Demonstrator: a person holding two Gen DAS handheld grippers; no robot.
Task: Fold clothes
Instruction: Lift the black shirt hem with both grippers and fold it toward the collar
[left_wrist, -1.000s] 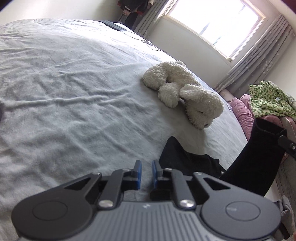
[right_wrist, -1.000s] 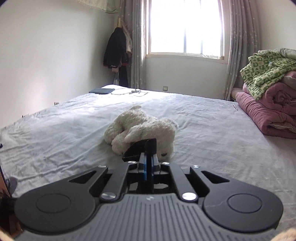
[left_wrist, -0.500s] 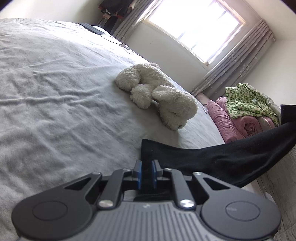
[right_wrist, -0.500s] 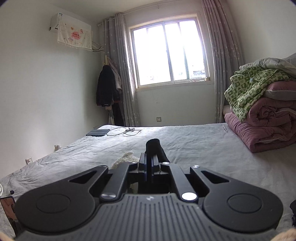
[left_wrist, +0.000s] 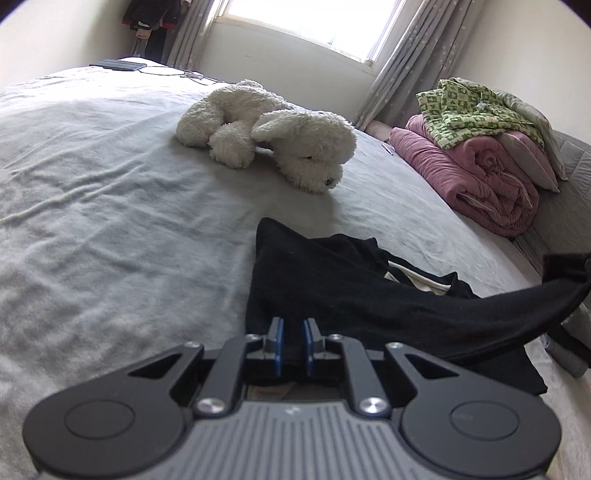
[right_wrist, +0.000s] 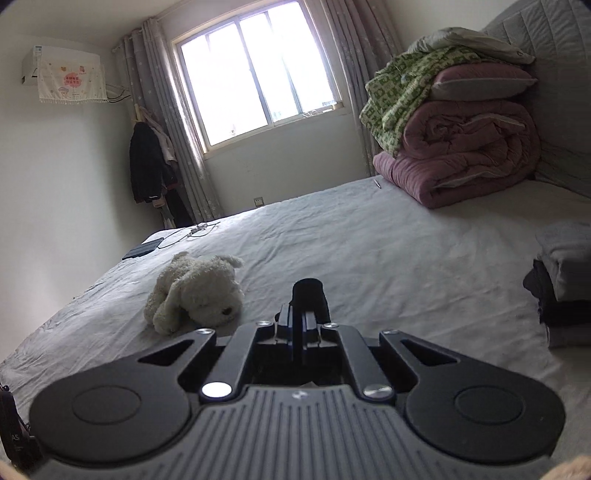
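We've got the black garment (left_wrist: 332, 280) on the grey bed (left_wrist: 110, 206), near the bed's near edge, partly lying in a heap w/ a pale lining showing, partly lifted. Left gripper (left_wrist: 291, 341) sits low over the near hem: jaws nearly together, black cloth running between the blue pads, so we read it as clamped on the garment. From there a band of fabric stretches taut off to the right & up. Right gripper (right_wrist: 301, 325) is pinched tight on a rolled tip of the same black cloth, held up off the bed.

Step in hand, as we judge it: both tools hold one edge, stretched between them, ready to spread or lay over. Can't tell which fold this is.

Next move needs both grips kept firm, edge kept taut & level, then lowered together so the cloth lands flat, no bunching over the heap.

Watch the white plush dog (left_wrist: 273, 133) mid-bed, just beyond the garment; room's tight that way. Folded stack (right_wrist: 565, 280) waits at the bed's right edge, quilts (right_wrist: 469, 147) at the far right corner.
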